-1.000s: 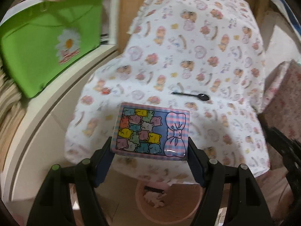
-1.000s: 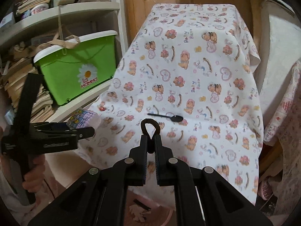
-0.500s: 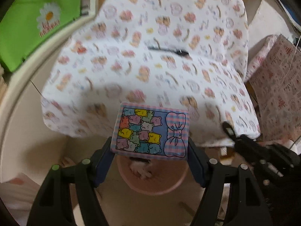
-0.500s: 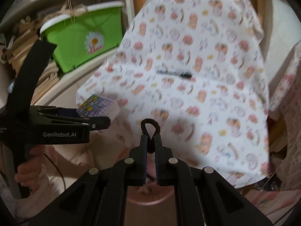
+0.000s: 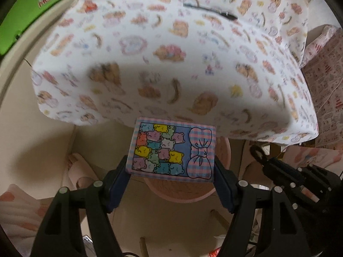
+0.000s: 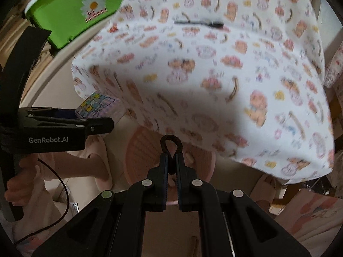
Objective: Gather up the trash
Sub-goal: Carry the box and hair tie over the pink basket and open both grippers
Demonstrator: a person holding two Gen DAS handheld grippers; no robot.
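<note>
Both my grippers have tipped down off the table (image 5: 171,68) toward the pink bin (image 6: 137,150) on the floor, which now fills the lower view. My left gripper (image 5: 171,167) has its jaws clamped on the bear-print packet (image 5: 173,150), held over the bin at 6 o'clock; my right gripper (image 6: 170,165) has its jaws pinched on a dark loop (image 6: 170,144), with the bin behind it. Drop-off looks imminent. A black spoon (image 5: 211,10) lies on the cloth at 12 o'clock. "GenRobot.AI" reads on the left gripper's body; the green box's (image 6: 72,12) daisy label is blurred.
</note>
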